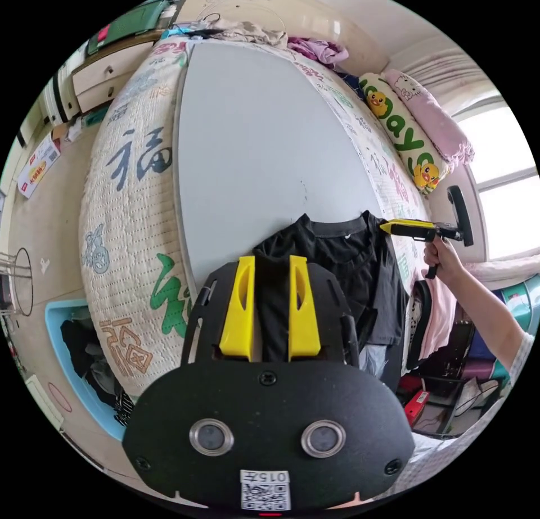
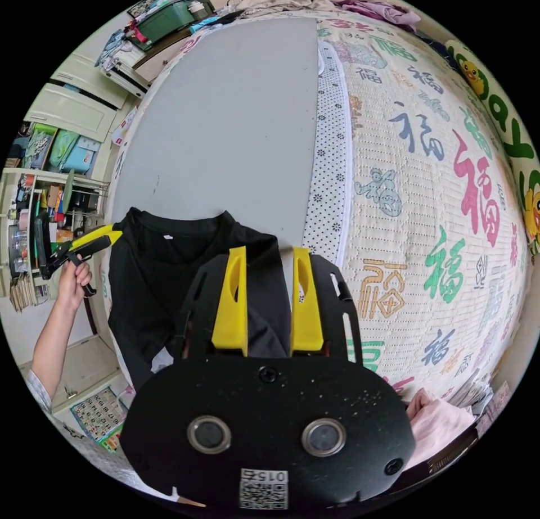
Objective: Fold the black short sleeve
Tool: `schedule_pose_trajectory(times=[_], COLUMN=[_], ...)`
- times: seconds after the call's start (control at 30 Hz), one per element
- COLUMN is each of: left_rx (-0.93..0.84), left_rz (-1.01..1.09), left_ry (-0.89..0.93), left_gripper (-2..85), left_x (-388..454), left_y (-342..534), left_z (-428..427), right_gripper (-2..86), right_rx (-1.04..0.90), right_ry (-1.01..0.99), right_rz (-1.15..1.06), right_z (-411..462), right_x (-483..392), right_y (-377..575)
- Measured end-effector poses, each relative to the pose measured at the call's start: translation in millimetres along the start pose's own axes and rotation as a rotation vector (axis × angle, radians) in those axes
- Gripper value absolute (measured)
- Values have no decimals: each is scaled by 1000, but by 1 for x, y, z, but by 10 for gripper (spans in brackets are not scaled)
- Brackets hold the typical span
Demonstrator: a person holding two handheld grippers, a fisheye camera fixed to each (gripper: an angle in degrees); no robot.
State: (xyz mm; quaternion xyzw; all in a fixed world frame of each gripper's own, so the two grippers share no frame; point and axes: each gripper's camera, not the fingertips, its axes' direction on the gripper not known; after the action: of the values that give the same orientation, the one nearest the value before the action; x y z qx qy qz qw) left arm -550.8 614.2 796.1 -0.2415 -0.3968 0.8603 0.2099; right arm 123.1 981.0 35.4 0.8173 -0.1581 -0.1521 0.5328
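The black short-sleeve shirt [image 1: 337,255] lies collar-up on the near end of a grey board [image 1: 253,136], and its lower part hangs over the bed's edge. In the left gripper view, my left gripper [image 1: 273,258] is shut on one shoulder, with black cloth bunched between its yellow jaws. A hand holds my right gripper [image 1: 385,225] at the other shoulder. In the right gripper view, the right gripper [image 2: 269,250] is shut on the shirt [image 2: 157,271], while the left gripper [image 2: 112,236] pinches the far shoulder.
The grey board [image 2: 236,120] rests on a quilted bed cover [image 2: 422,204] with large printed characters. Pillows [image 1: 405,131] and loose clothes [image 1: 315,49] lie at the far side. A blue basket [image 1: 67,339] of clothes stands on the floor. Drawers [image 1: 107,72] and shelves [image 2: 34,221] line the walls.
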Motion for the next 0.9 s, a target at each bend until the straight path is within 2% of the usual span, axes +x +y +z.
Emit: schedule_pose_trajectory(times=[0.13, 0.27, 0.4, 0.6, 0.77, 0.9], left_rx=[-37, 16, 96, 235, 327, 219], left_rz=[-21, -50, -104, -32, 84, 60], left_ry=[-10, -65, -14, -11, 65, 200], left_gripper=[10, -2, -4, -5, -4, -4], left_x=[-7, -11, -20, -6, 8, 10], left_y=[5, 13, 19, 38, 126, 262], left_z=[-16, -52, -102, -171, -224, -228], right_gripper=[-1, -8, -9, -9, -9, -8], right_rx=[-20, 36, 101, 227, 354, 264], right_ry=[7, 7, -8, -52, -191, -217], right_rz=[-31, 12, -5, -7, -126, -264], right_z=[-19, -57, -109, -181, -237, -236], right_x=[-7, -3, 0, -4, -13, -25], right_y=[14, 28, 42, 66, 154, 288])
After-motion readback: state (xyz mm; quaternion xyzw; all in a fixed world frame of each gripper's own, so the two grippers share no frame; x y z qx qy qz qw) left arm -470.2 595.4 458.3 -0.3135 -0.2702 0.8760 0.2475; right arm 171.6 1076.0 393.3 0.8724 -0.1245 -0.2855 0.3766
